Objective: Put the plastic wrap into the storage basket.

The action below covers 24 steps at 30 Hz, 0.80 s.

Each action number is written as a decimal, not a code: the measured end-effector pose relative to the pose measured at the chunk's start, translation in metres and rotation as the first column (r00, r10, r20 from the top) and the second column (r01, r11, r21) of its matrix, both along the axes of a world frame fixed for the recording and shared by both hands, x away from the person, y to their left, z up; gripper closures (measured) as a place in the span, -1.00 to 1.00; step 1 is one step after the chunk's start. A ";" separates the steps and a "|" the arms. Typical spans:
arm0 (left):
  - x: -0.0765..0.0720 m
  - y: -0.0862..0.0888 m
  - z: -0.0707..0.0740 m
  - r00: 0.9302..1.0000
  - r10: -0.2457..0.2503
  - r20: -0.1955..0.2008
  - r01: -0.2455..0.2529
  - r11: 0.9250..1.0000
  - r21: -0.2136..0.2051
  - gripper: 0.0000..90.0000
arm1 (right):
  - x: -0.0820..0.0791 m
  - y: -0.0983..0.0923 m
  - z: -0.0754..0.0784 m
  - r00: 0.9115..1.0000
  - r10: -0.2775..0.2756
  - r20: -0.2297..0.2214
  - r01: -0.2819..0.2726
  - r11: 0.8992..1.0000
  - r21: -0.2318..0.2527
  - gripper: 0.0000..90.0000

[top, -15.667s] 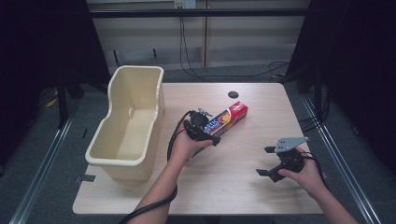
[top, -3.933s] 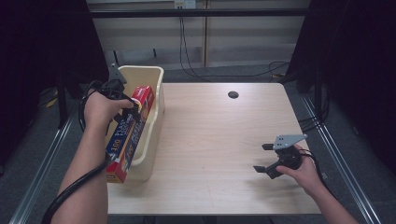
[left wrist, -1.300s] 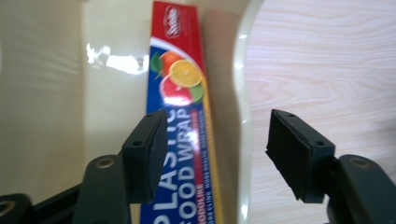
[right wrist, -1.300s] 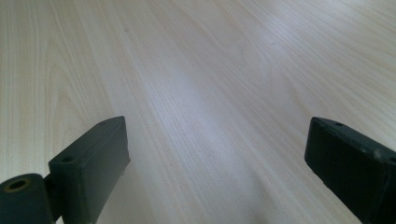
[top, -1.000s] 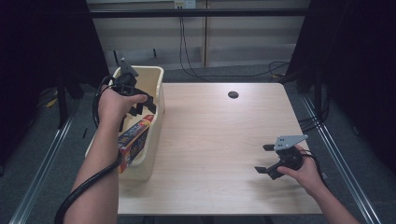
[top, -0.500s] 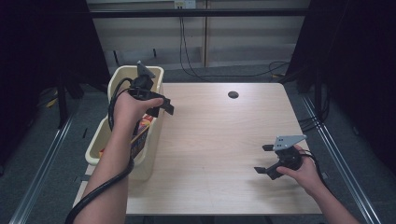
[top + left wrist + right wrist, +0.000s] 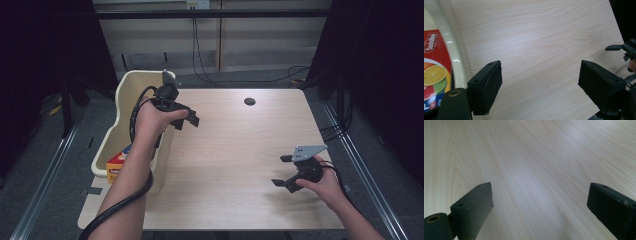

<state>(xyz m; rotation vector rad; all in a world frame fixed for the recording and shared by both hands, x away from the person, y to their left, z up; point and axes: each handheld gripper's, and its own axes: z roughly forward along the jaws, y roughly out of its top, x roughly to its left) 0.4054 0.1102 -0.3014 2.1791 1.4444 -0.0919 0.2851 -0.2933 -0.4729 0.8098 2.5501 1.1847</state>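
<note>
Box [image 7: 118, 161] of orange-and-red printed card lies inside a cream plastic tub [image 7: 131, 85] at the left edge of a pale wooden table [image 7: 235, 150]. From the high view, 1 corner of the box shows at the tub's near end, beside the person's left forearm. In the left gripper view the box's face [image 7: 434, 75] carries an orange slice picture and white lettering, partly cut off by the frame, so the wording is probably a brand name but cannot be read in full.

Left claw [image 7: 186, 118] is held above the table just beside the tub's right wall, gripped by the left hand [image 7: 152, 117], a black cable looping down along the arm. Its 2 jaws stand wide apart with nothing between them, and in the left gripper view bare wood shows in the gap [image 7: 540, 85].

Right claw [image 7: 282, 171] sits low over the near right part of the table, well apart from the tub, held by the right hand [image 7: 327, 182]. Its jaws are also spread wide and empty [image 7: 540, 212], above plain wood grain.

A small dark round spot [image 7: 249, 101] marks the far side of the table.
</note>
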 end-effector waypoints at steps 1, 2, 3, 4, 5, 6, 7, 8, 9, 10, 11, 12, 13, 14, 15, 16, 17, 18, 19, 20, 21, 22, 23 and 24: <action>-0.001 -0.004 -0.002 1.000 -0.005 0.001 0.005 1.000 -0.009 -0.58 | 0.000 0.000 0.000 1.000 0.000 0.000 0.000 1.000 0.000 -0.86; -0.001 -0.004 -0.002 1.000 -0.005 0.001 0.005 1.000 -0.009 -0.58 | 0.000 0.000 0.000 1.000 0.001 0.001 -0.001 1.000 0.000 -0.86; -0.001 -0.007 -0.005 1.000 -0.010 0.005 0.010 1.000 -0.011 -0.58 | 0.000 0.000 0.000 1.000 0.001 0.000 -0.001 1.000 -0.001 -0.86; -0.001 -0.008 -0.006 1.000 -0.017 0.003 0.018 1.000 -0.012 -0.58 | 0.000 0.000 0.000 1.000 0.001 0.000 -0.001 1.000 -0.001 -0.86; -0.002 -0.010 -0.008 1.000 -0.019 0.003 0.019 1.000 -0.017 -0.59 | 0.000 0.000 0.000 1.000 0.001 0.001 -0.001 1.000 -0.001 -0.86; -0.002 -0.010 -0.008 1.000 -0.019 0.003 0.019 1.000 -0.017 -0.59 | 0.000 0.000 0.000 1.000 0.001 0.001 -0.001 1.000 -0.001 -0.86; -0.002 -0.012 -0.009 1.000 -0.025 -0.001 0.025 1.000 -0.015 -0.59 | 0.000 0.000 0.000 1.000 0.001 0.001 -0.001 1.000 -0.001 -0.86; -0.002 -0.014 -0.012 0.999 -0.036 0.005 0.037 0.999 -0.012 -0.60 | 0.000 0.000 0.000 1.000 0.002 0.000 -0.002 1.000 -0.002 -0.86; -0.003 -0.016 -0.013 0.999 -0.037 0.008 0.037 0.999 -0.019 -0.60 | 0.000 0.000 0.000 1.000 0.004 -0.004 -0.004 1.000 -0.001 -0.86; -0.003 -0.016 -0.013 0.999 -0.037 0.008 0.037 0.999 -0.019 -0.61 | 0.000 0.000 0.000 1.000 0.001 0.000 -0.001 1.000 -0.003 -0.86; -0.003 -0.019 -0.015 0.999 -0.053 0.003 0.053 0.998 -0.016 -0.61 | 0.000 0.000 0.000 1.000 -0.001 0.001 0.001 1.000 -0.004 -0.86; -0.003 -0.019 -0.015 0.999 -0.053 0.003 0.053 0.998 -0.016 -0.61 | 0.000 0.000 0.000 1.000 -0.001 0.001 0.001 1.000 -0.004 -0.86; -0.003 -0.021 -0.017 0.998 -0.063 0.006 0.063 0.998 -0.011 -0.61 | 0.000 0.000 0.000 1.000 0.000 0.000 0.000 1.000 -0.004 -0.86; -0.004 -0.022 -0.018 0.998 -0.060 0.006 0.060 0.998 -0.011 -0.61 | 0.000 0.000 0.000 1.000 0.000 0.001 0.000 1.000 -0.005 -0.86; -0.005 -0.025 -0.020 0.998 -0.062 0.009 0.062 0.998 -0.014 -0.61 | 0.000 0.000 0.000 1.000 0.001 0.000 -0.001 1.000 -0.005 -0.86; -0.005 -0.026 -0.021 0.997 -0.072 0.009 0.072 0.997 -0.009 -0.61 | 0.000 0.000 -0.001 1.000 0.001 0.001 -0.001 1.000 -0.005 -0.86; -0.005 -0.027 -0.022 0.997 -0.079 0.014 0.079 0.997 -0.013 -0.61 | 0.000 0.000 -0.001 1.000 -0.003 0.004 0.003 1.000 -0.008 -0.86; -0.007 -0.029 -0.024 0.997 -0.076 0.014 0.076 0.997 -0.015 -0.61 | 0.000 0.001 -0.001 1.000 -0.001 -0.001 0.001 1.000 -0.006 -0.86; -0.007 -0.030 -0.025 0.996 -0.087 0.013 0.087 0.996 -0.017 -0.61 | 0.000 0.001 -0.001 1.000 -0.002 0.000 0.002 1.000 -0.007 -0.86; -0.008 -0.032 -0.026 0.996 -0.092 0.014 0.092 0.996 -0.016 -0.61 | 0.000 0.001 -0.001 1.000 -0.003 -0.001 0.003 1.000 -0.009 -0.86; -0.008 -0.033 -0.028 0.995 -0.096 0.018 0.096 0.995 -0.016 -0.62 | 0.000 0.001 -0.001 1.000 -0.002 -0.001 0.002 1.000 -0.008 -0.86; -0.008 -0.033 -0.028 0.995 -0.096 0.018 0.096 0.995 -0.016 -0.62 | 0.000 0.001 -0.001 1.000 -0.002 -0.001 0.002 1.000 -0.008 -0.86; -0.009 -0.036 -0.030 0.994 -0.106 0.018 0.106 0.994 -0.018 -0.62 | 0.000 0.001 -0.002 1.000 0.001 0.003 -0.001 1.000 -0.009 -0.86; -0.010 -0.039 -0.031 0.995 -0.099 0.019 0.100 0.995 -0.030 -0.62 | 0.000 0.001 -0.002 1.000 0.001 0.003 -0.001 1.000 -0.009 -0.86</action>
